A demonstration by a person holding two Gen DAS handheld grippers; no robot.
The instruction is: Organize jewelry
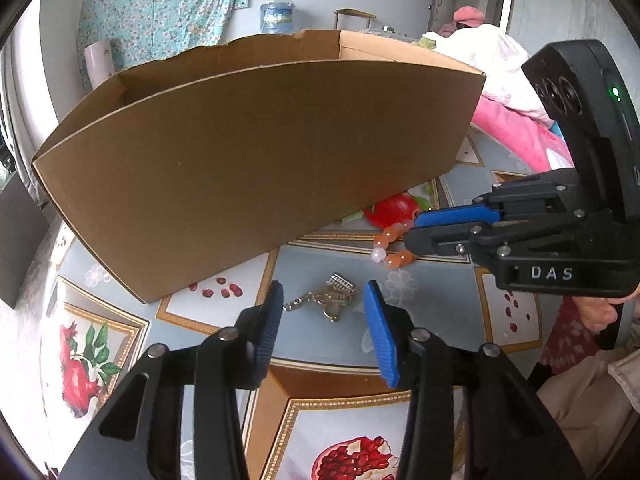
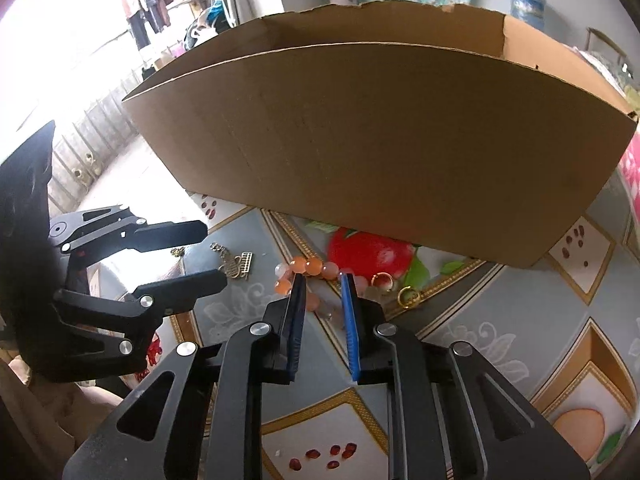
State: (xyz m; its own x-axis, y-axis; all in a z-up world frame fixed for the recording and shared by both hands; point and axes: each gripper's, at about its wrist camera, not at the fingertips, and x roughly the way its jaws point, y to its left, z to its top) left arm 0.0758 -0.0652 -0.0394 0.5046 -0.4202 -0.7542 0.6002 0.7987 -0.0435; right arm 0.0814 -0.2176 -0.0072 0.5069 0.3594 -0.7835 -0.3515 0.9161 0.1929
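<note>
Left wrist view first: my left gripper point(image 1: 324, 296) has its ribbed blue pads point(image 1: 380, 336) standing apart, and the silver chain piece point(image 1: 334, 300) lies on the tablecloth point(image 1: 320, 344) between the tips, touched by neither pad. It is thin metal, a fine link chain running to a small comb-shaped pendant. Just beyond those fingertips and to the right, my right gripper point(image 1: 412, 230) comes in from the side with its jaws drawn close around the beaded bracelet point(image 1: 390, 246); whether the pads actually press the beads I cannot tell.

In the right wrist view the bracelet point(image 2: 308, 268) is a loop of round, glossy orange and milky-white beads, part of it lying between the narrow gap of the fingers. Just right of those fingertips sit two small gold rings point(image 2: 408, 296), thin shiny hoops flat on the cloth. The tablecloth is smooth and printed with pomegranates and gold-bordered panels.

Farthest out, past both sets of fingers, stands the cardboard box point(image 1: 256, 152): plain brown corrugated board, open at the top, its back rim ragged. Its near wall hides the inside, so I cannot tell what it holds.
</note>
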